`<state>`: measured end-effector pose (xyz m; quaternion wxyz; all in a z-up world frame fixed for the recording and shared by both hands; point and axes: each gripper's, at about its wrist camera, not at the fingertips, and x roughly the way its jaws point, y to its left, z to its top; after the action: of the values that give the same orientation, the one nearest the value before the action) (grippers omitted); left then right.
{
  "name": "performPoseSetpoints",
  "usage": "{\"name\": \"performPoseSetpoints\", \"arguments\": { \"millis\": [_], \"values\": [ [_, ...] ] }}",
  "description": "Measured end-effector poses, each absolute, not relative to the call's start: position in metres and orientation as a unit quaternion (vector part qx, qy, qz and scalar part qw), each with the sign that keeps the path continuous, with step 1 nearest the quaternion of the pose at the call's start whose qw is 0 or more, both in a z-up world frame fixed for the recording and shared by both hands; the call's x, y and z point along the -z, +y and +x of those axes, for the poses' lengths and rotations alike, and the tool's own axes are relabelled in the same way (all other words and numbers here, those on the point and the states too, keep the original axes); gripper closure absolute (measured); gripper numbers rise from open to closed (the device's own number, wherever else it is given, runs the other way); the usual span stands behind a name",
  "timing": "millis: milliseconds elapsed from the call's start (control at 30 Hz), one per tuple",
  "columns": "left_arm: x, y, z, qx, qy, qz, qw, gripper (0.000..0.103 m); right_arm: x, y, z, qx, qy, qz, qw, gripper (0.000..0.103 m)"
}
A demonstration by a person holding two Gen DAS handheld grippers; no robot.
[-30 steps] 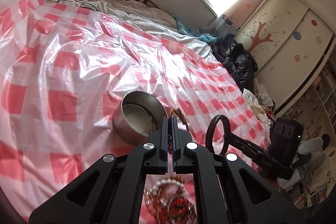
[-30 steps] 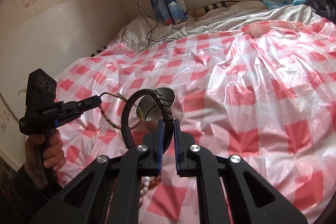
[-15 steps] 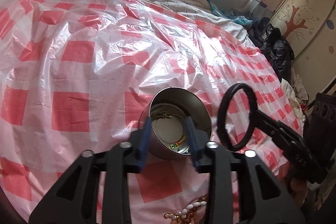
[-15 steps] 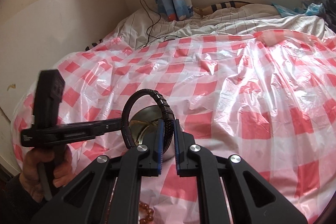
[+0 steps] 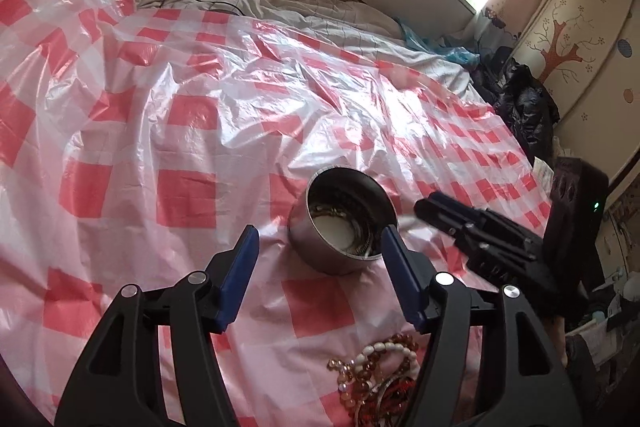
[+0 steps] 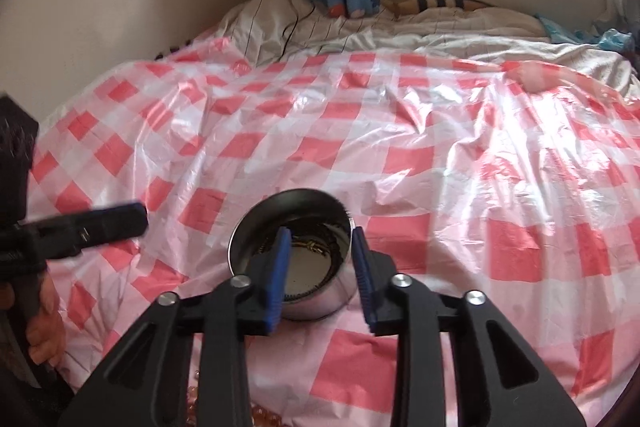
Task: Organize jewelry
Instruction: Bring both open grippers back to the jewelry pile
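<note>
A steel tin (image 5: 320, 247) stands on the red-and-white checked plastic sheet (image 5: 180, 131); it also shows in the right wrist view (image 6: 316, 307). Jewelry lies inside it, with a gold chain (image 5: 326, 213) and a dark ring against the wall. My left gripper (image 5: 320, 241) is open and empty, held back above the tin's near side. My right gripper (image 6: 318, 241) is open and empty right over the tin's mouth; in the left wrist view it (image 5: 428, 207) reaches in from the right. A pile of bead bracelets (image 5: 376, 375) lies near me on the sheet.
The sheet covers a bed with white bedding (image 6: 440, 31) and a black cable (image 6: 288, 23) at the far end. A wall (image 6: 100, 7) runs along the left, a window behind. A wardrobe (image 5: 580, 39) and dark clothes (image 5: 520, 111) stand to the right.
My left gripper opened, dropped the gold bracelet into the tin and drew back. My right gripper moved over the tin, opened and let the black ring fall in.
</note>
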<state>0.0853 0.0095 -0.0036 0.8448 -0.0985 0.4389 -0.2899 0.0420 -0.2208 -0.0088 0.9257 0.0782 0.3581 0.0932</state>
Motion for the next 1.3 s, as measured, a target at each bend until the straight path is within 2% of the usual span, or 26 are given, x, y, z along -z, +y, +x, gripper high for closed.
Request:
{"name": "performPoseSetpoints", "arguments": {
  "millis": [100, 233, 333, 633, 967, 1300],
  "values": [
    [0.01, 0.004, 0.065, 0.324, 0.454, -0.075, 0.826, 0.043, 0.0, -0.237, -0.004, -0.094, 0.343, 0.107, 0.929, 0.064],
    [0.022, -0.007, 0.032, 0.375, 0.472, -0.037, 0.797, 0.043, 0.025, -0.25, -0.069, -0.118, 0.368, 0.163, 0.908, 0.064],
    [0.028, -0.015, 0.001, 0.413, 0.469, -0.006, 0.781, 0.043, 0.036, -0.242, -0.093, -0.121, 0.386, 0.162, 0.9, 0.064],
    [0.039, -0.038, -0.046, 0.418, 0.446, 0.087, 0.787, 0.043, 0.042, -0.214, -0.1, -0.139, 0.39, 0.126, 0.902, 0.059],
    [0.034, -0.033, -0.046, 0.418, 0.444, 0.088, 0.787, 0.043, 0.046, -0.209, -0.099, -0.147, 0.394, 0.112, 0.9, 0.058],
    [0.035, -0.016, -0.043, 0.396, 0.452, 0.087, 0.795, 0.043, 0.059, -0.171, -0.102, -0.175, 0.415, 0.023, 0.892, 0.058]
  ]
}}
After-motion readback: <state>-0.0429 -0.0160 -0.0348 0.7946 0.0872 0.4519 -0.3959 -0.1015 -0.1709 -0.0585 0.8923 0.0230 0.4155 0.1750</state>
